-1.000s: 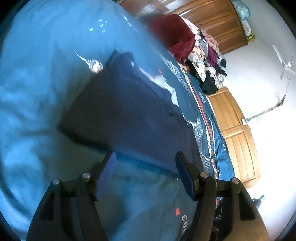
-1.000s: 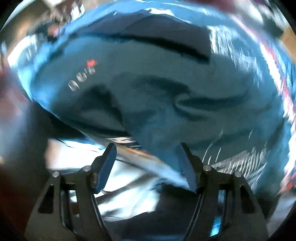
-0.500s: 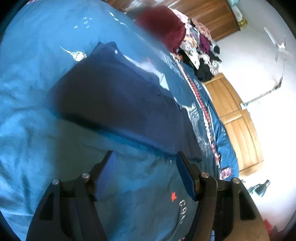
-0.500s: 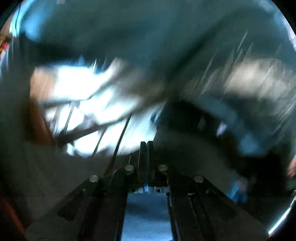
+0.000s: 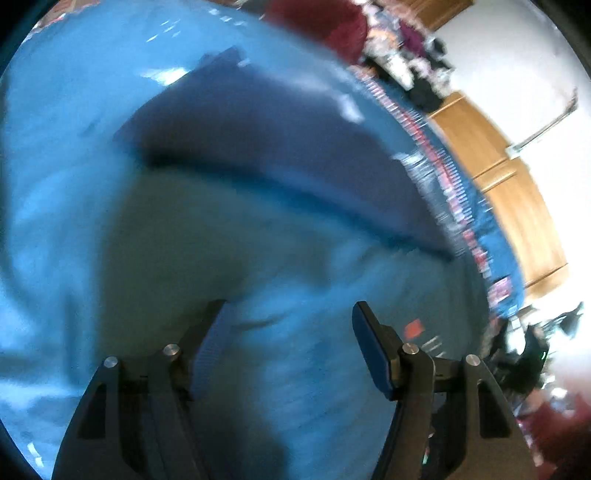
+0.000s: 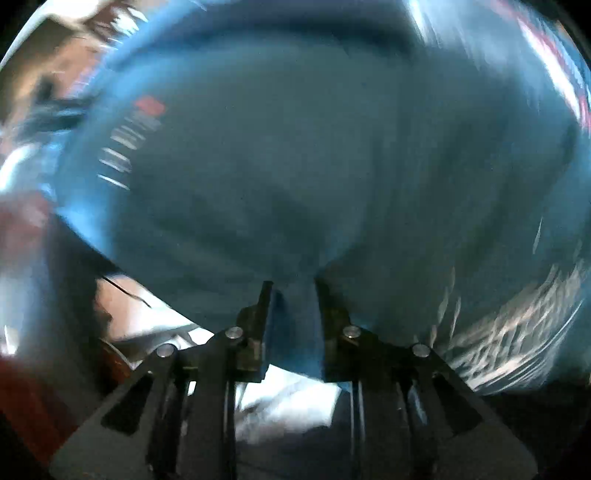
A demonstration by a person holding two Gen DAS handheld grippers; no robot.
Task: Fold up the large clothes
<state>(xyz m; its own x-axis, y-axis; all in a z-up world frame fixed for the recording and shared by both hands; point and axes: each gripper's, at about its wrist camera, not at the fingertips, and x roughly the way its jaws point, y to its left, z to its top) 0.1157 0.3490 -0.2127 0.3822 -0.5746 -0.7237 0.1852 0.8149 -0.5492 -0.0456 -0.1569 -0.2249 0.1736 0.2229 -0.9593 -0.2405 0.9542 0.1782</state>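
A large teal-blue garment point(image 5: 258, 258) with a red and white print point(image 5: 413, 326) lies spread over the bed. In the left wrist view my left gripper point(image 5: 288, 306) hovers open just above it, nothing between its fingers. Beyond it rests a folded navy garment point(image 5: 277, 129). In the right wrist view my right gripper point(image 6: 293, 295) is shut on a bunched edge of the teal garment point(image 6: 295, 166), and the cloth fans out from the jaws. The print point(image 6: 149, 105) shows at upper left. Both views are blurred by motion.
A patterned bedspread border point(image 5: 454, 192) runs along the bed's right edge. A heap of mixed clothes point(image 5: 406, 62) and a maroon bundle point(image 5: 325, 22) sit at the far end. Wooden cupboard doors point(image 5: 517, 206) and a white wall stand beyond.
My right gripper was open a second ago, then closed, and now grips the teal garment's edge. My left gripper stayed open and swung lower over the garment, toward the navy one.
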